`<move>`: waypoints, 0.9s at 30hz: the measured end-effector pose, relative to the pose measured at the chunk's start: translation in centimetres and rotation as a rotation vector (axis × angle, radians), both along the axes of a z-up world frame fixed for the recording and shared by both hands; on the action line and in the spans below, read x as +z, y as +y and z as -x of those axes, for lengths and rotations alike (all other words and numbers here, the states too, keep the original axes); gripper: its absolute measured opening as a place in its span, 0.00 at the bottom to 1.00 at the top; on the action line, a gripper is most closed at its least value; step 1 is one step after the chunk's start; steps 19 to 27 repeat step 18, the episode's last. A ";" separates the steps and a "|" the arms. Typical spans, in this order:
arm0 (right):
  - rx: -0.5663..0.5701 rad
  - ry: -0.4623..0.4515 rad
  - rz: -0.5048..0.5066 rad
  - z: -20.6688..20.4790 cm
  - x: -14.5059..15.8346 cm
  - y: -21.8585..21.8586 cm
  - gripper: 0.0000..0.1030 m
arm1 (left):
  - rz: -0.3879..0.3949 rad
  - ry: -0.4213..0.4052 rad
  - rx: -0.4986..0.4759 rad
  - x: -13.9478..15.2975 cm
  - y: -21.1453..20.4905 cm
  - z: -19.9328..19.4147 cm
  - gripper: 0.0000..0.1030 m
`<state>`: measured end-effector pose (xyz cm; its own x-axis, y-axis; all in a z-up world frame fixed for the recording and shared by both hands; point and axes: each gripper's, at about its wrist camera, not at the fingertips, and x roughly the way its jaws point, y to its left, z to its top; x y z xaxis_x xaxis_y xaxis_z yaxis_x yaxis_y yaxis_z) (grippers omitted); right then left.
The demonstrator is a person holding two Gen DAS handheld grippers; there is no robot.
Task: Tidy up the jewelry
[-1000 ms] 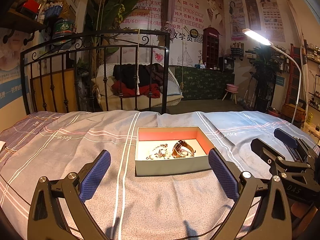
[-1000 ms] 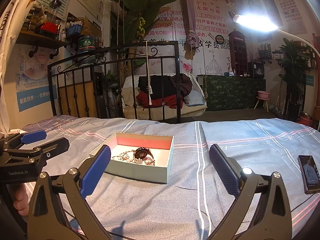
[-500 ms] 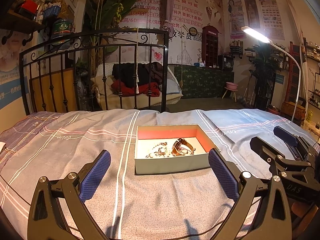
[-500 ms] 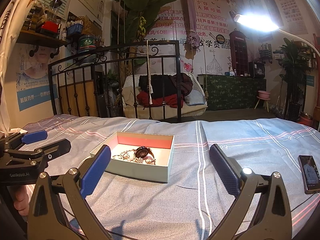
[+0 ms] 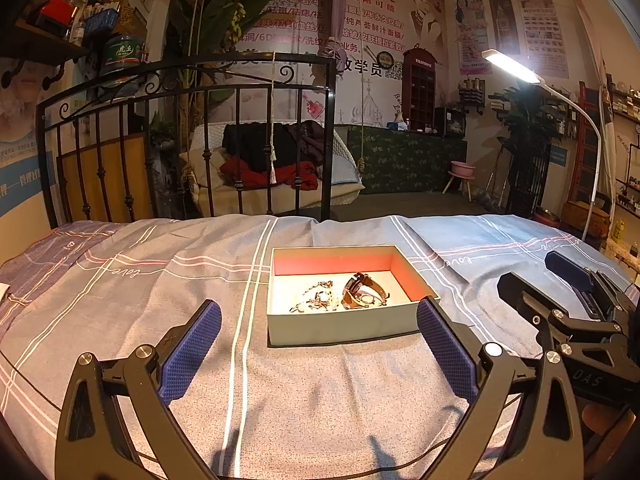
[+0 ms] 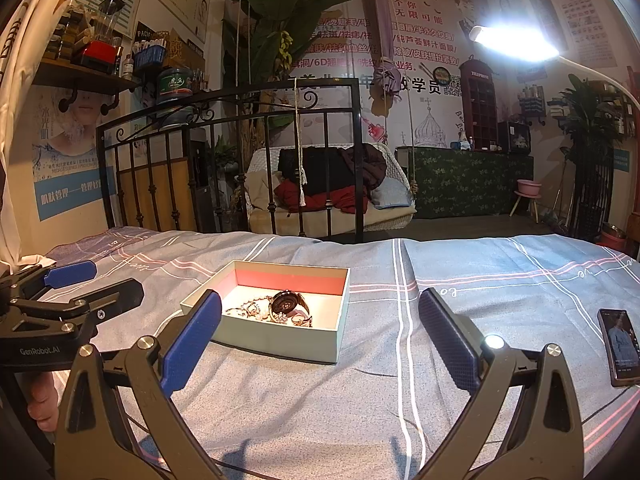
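A shallow, lidless pale-green cardboard box with a coral-red inner lining [image 5: 340,322] sat on the grey-blue bedspread crossed by white and pink stripes [image 5: 120,300], roughly in the middle of the bed. Inside it, on a cream floor, lay a small heap of jewelry: a wristwatch with a dark round dial and a brownish strap [image 6: 289,302] towards the right of the box, and beside it, touching or nearly so, a tangle of thin gold-coloured chains with small pale beads [image 5: 316,300]; I could not pick out the separate pieces in that tangle. The left gripper, black-framed with blue ribbed pads [image 5: 318,344], hung just short of the box's near wall with its fingers spread wide and nothing between them. The right gripper of the same make [image 6: 320,344] stood off to the box's right side, its fingers likewise wide apart and empty, the left pad overlapping the box's near corner in its own view. A dark smartphone with a lit screen [image 6: 619,346] lay flat on the bedspread further right, well apart from the box.
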<state>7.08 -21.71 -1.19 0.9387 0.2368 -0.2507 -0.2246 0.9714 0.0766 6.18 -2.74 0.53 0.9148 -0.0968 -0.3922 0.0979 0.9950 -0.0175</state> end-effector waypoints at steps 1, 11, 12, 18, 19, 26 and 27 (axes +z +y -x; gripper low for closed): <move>-0.001 0.000 0.001 0.0 0.0 0.0 0.94 | 0.000 0.001 0.001 0.0 0.0 0.0 0.94; 0.001 0.002 0.002 0.0 -0.1 0.1 0.94 | 0.006 0.002 -0.005 0.0 0.1 0.1 0.94; 0.001 0.002 0.003 0.0 -0.1 0.1 0.94 | 0.004 0.004 0.001 0.0 0.1 0.0 0.94; -0.002 0.007 0.006 0.0 -0.5 0.1 0.94 | 0.008 0.007 0.018 0.1 0.3 0.0 0.94; -0.002 0.007 0.006 0.0 -0.5 0.1 0.94 | 0.008 0.007 0.018 0.1 0.3 0.0 0.94; -0.002 0.007 0.006 0.0 -0.5 0.1 0.94 | 0.008 0.007 0.018 0.1 0.3 0.0 0.94; -0.002 0.007 0.006 0.0 -0.5 0.1 0.94 | 0.008 0.007 0.018 0.1 0.3 0.0 0.94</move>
